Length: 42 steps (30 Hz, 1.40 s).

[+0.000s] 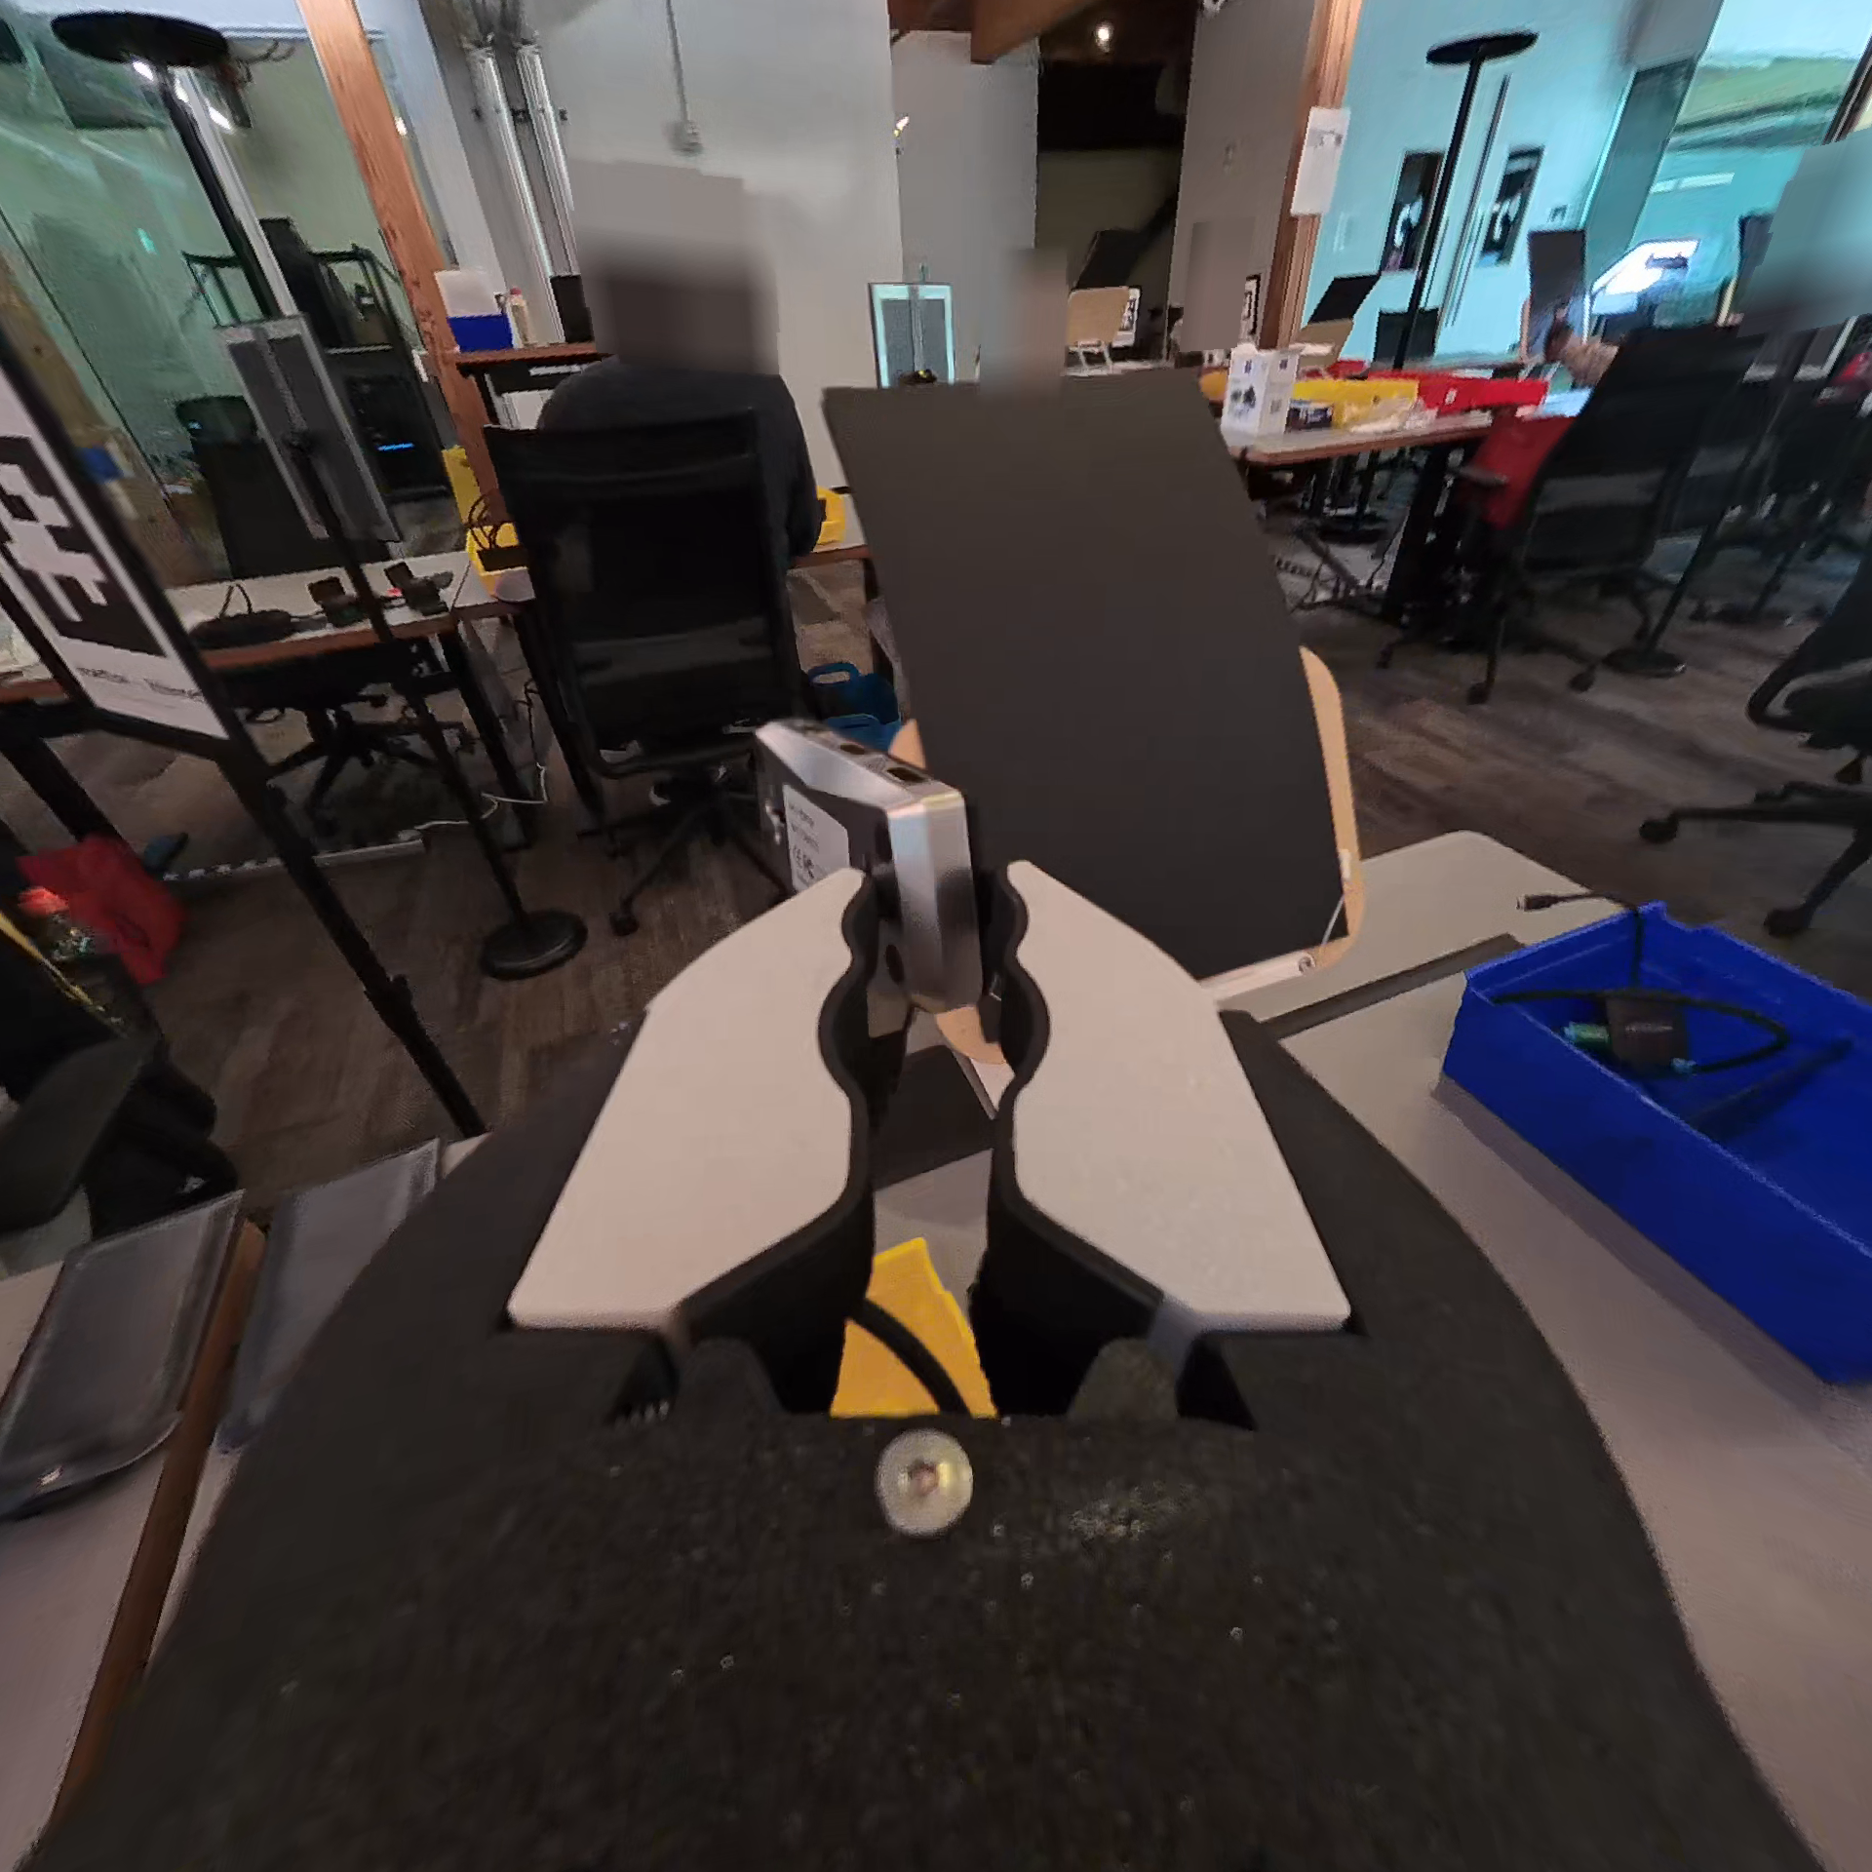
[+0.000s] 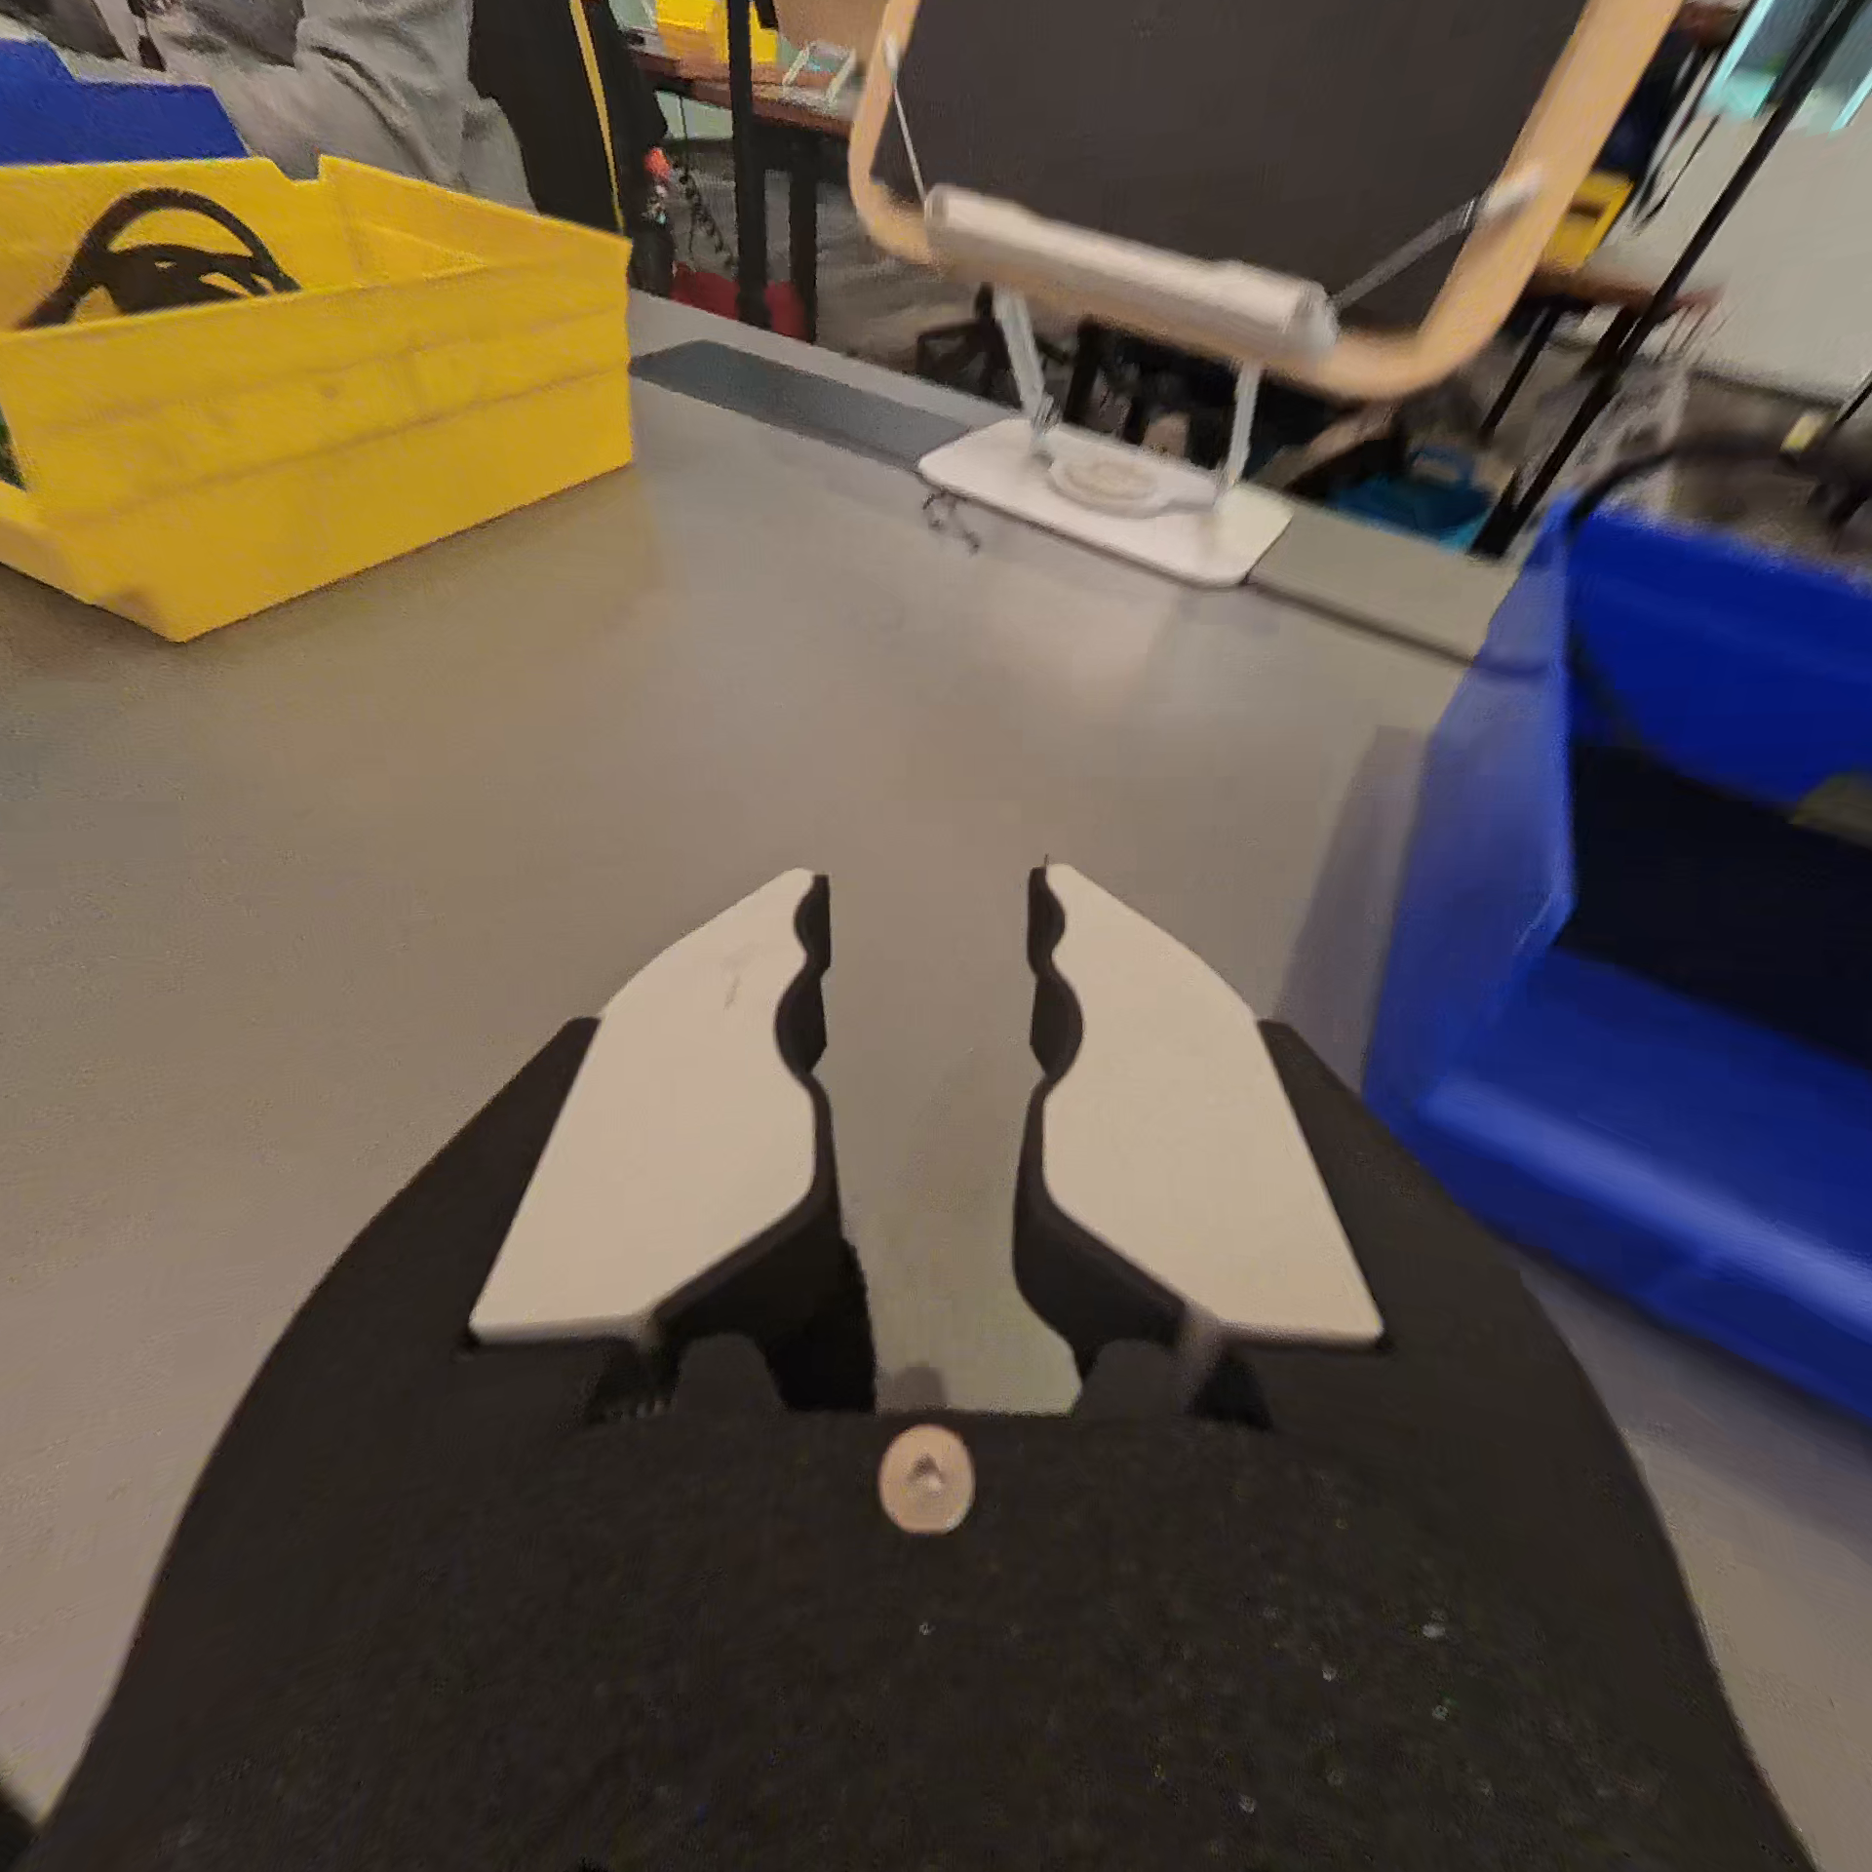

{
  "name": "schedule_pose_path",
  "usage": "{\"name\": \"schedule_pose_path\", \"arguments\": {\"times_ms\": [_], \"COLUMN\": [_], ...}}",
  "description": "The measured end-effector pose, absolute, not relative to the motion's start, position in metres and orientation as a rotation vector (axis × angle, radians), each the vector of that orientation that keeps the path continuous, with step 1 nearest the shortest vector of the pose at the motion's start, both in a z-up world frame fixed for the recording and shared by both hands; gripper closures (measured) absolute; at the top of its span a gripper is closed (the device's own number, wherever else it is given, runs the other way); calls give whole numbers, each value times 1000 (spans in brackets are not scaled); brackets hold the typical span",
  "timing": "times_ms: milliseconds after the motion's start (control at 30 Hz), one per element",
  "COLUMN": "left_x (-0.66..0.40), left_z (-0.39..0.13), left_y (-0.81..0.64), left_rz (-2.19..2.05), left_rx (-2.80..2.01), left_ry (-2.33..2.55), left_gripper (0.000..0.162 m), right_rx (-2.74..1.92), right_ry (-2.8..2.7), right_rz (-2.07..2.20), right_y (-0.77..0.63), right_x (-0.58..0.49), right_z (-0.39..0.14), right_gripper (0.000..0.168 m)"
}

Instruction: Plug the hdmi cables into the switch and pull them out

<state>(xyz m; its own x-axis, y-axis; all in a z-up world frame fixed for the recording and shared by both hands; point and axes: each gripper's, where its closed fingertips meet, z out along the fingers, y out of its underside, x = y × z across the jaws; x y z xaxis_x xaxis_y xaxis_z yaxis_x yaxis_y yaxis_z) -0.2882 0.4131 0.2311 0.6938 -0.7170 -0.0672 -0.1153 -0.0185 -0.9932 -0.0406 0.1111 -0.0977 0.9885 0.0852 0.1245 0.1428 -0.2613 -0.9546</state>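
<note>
In the left wrist view my left gripper [image 1: 937,902] is shut on a silver HDMI switch [image 1: 891,821] and holds it up in the air above the table, with its empty ports facing up. No cable is plugged into it. In the right wrist view my right gripper [image 2: 930,891] is open and empty, low over the grey table [image 2: 507,810]. Black cables [image 2: 167,263] lie coiled in a yellow bin [image 2: 334,425] at the far left. A blue bin [image 1: 1661,1124] to the right holds a small black adapter with cables [image 1: 1641,1033].
A panel on a white stand with a wooden frame [image 2: 1145,263] stands at the table's far edge; it shows as a dark board [image 1: 1074,669] in the left view. The blue bin [image 2: 1661,912] is close to my right gripper's right side. A person sits in an office chair [image 1: 648,588] beyond. About 50 cm separates my left fingertips from my right.
</note>
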Motion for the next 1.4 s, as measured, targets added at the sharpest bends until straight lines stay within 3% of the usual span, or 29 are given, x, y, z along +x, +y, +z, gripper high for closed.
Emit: {"name": "schedule_pose_path", "arguments": {"times_ms": [233, 400, 500, 600, 667, 900, 1100, 1400], "left_x": [-188, -126, -98, -80, -76, -91, -130, -152], "left_z": [165, 135, 118, 102, 92, 72, 73, 35], "left_y": [336, 283, 254, 227, 218, 212, 206, 204], "left_rz": [-680, -849, -899, -949, -930, -926, -1150, -1342], "left_rx": [-1586, -1621, -1634, -1633, -1632, -1548, -1487, -1437], "left_ry": [845, 911, 956, 1011, 1029, 1104, 1168, 1301], "left_gripper": [141, 142, 142, 142, 142, 138, 112, 110], "right_rx": [-1561, -1523, -1537, -1597, -1616, -1688, -1708, -1603], "right_ry": [-322, -285, -174, -83, -60, -177, -261, -665], "right_rz": [-87, 14, 4, 12, 14, -40, 63, 594], "right_y": [171, 221, 243, 255, 254, 245, 242, 196], "right_x": [-79, -106, -86, -61, -49, -53, -71, -128], "right_z": [17, 51, 55, 40, 30, 5, 1, 4], "right_gripper": [122, 112, 109, 121, 144, 144, 144, 144]}}
